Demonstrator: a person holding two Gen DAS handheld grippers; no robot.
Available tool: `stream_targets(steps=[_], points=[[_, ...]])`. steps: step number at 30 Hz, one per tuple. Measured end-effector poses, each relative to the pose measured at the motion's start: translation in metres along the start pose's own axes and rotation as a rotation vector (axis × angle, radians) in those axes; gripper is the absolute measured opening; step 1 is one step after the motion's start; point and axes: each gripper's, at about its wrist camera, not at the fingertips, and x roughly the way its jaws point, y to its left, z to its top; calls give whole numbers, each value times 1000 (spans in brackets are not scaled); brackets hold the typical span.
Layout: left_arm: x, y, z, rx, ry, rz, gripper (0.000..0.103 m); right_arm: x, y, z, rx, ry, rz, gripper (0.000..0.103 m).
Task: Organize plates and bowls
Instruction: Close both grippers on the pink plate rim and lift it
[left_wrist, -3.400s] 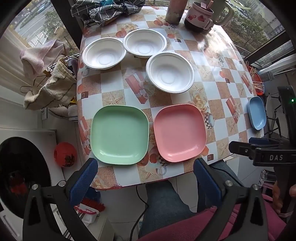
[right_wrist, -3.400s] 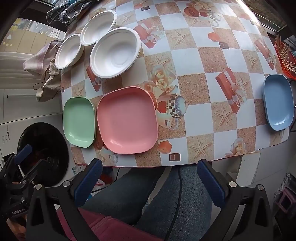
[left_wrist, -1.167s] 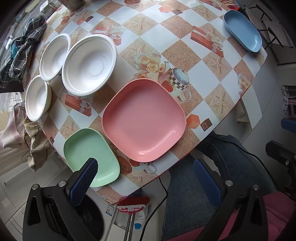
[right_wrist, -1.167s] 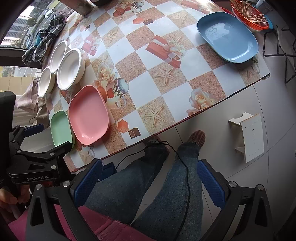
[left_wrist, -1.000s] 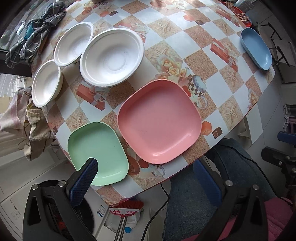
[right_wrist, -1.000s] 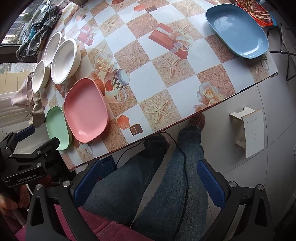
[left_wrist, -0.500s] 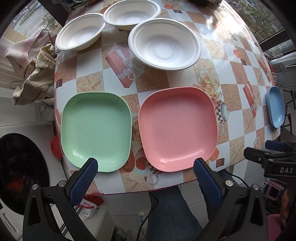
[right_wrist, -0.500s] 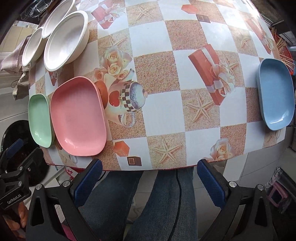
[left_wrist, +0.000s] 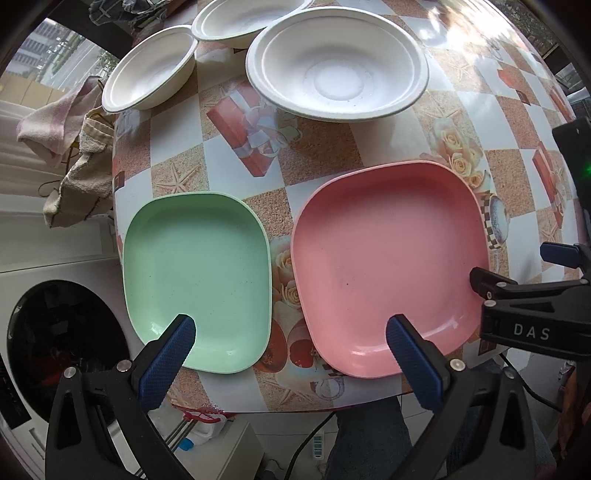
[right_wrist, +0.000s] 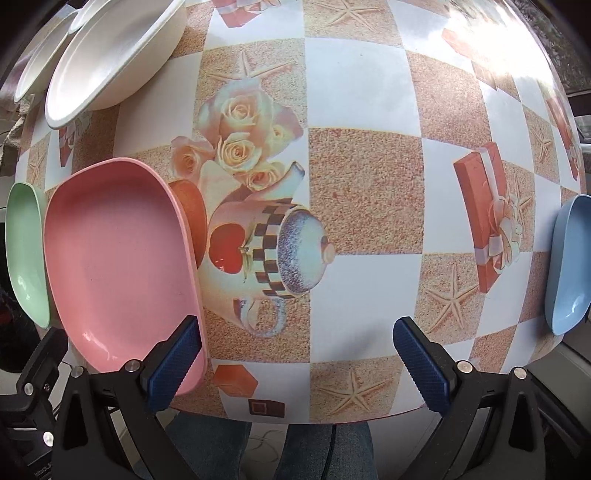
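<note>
Three white bowls cluster at the table's far left corner, and three plates lie along its near edge: a green plate leftmost, a pink plate beside it, a blue plate apart at the right edge. The left gripper hangs spread above the green and pink plates, holding nothing. The right gripper is spread and empty over the bare near edge, one finger over the pink plate's rim; rags hang off the left edge.

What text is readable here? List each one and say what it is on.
"DAS" in pale letters on the black body of the right gripper, seen at the right edge of the left wrist view.
No other text is readable: the plates, bowls and tablecloth carry pictures only.
</note>
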Motion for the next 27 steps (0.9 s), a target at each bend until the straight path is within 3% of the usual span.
stream_targets(steps=[9, 13, 22, 27], points=[[9, -44, 7, 50, 1, -30, 103, 2, -87, -7, 163, 27, -11, 103], [11, -60, 7, 60, 2, -55, 103, 0, -105, -14, 163, 41, -13, 103], [24, -38, 1, -100, 11, -111, 103, 5, -74, 9, -11, 25, 6, 103], [38, -28, 4, -112, 39, -120, 103, 5, -55, 20, -67, 18, -14, 103]])
